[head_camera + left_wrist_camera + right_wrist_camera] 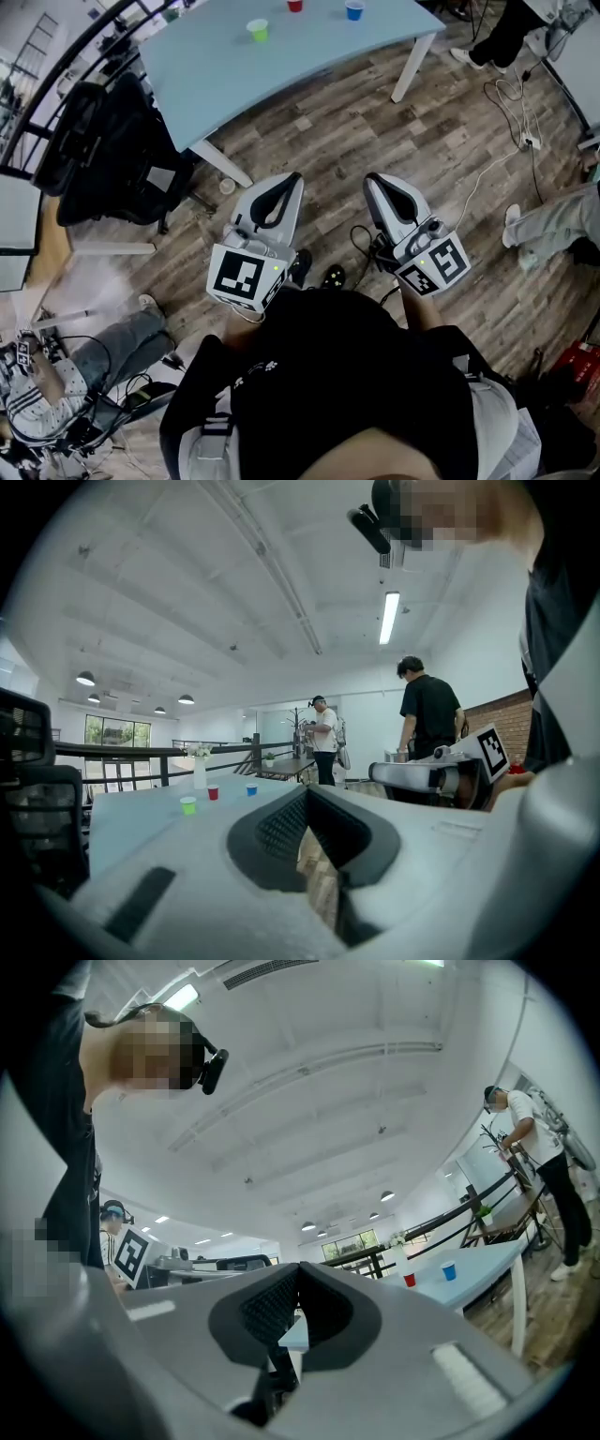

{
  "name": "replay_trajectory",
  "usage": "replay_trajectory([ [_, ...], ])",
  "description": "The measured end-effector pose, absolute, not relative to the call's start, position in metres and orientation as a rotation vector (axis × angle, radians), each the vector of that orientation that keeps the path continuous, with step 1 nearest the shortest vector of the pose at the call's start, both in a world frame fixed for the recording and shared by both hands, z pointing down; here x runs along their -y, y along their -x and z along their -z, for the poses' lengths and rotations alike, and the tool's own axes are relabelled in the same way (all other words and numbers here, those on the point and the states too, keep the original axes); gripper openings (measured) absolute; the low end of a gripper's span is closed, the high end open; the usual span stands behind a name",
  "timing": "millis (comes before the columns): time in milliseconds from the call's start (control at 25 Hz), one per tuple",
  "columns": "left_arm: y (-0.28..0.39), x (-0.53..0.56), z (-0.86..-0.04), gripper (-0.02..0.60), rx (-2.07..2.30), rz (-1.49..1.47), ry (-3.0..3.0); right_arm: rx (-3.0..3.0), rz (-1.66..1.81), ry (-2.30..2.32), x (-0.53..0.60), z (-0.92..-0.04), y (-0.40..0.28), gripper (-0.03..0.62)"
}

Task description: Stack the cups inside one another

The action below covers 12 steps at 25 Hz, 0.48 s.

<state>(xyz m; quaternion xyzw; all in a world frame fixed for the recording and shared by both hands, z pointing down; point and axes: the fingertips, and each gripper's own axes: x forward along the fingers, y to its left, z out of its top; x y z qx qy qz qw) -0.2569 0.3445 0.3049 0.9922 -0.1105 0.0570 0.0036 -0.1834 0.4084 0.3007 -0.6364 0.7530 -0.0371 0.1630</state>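
- All three cups stand on the far part of the pale blue worktop (309,66), well apart from both tongs. The green cup (257,30) is on the left, the red cup (295,5) in the middle and the blue cup (354,10) on the right.
- No cup touches another and none is nested, so the stacking looks not yet begun.
- Each cup is upright with its mouth up, so its long axis is vertical. Either tongs would probably meet a cup from the side.
- The left tongs (292,180) have their tips together with nothing between them. Only the wooden floor (450,150) shows through the gap behind the tips.
- The right tongs (372,180) are closed in the same way and carry nothing.
- Both are held low, close in front of the person's body, and point toward the worktop. A stretch of floor lies between them and its near edge.
- From the tongs the cups lie ahead and beyond. The green cup sits a little left of the left tongs' line, the blue cup nearly on the right tongs' line, and the red cup between the two.
- By that layout the left hand is nearer the green cup and the right hand nearer the blue. Both would have to go forward and open before any grasp.
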Motion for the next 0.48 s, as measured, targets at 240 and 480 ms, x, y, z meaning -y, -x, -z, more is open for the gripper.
replay_trajectory([
  [240,0.257,-0.349,-0.303,-0.008,0.357,-0.193,-3.110,-2.143,0.110,1.806,-0.413,-0.300,0.183,0.003],
  [480,0.256,-0.364,-0.303,-0.008,0.348,-0.199,-3.122,-2.134,0.106,1.807,-0.427,-0.301,0.181,0.003],
])
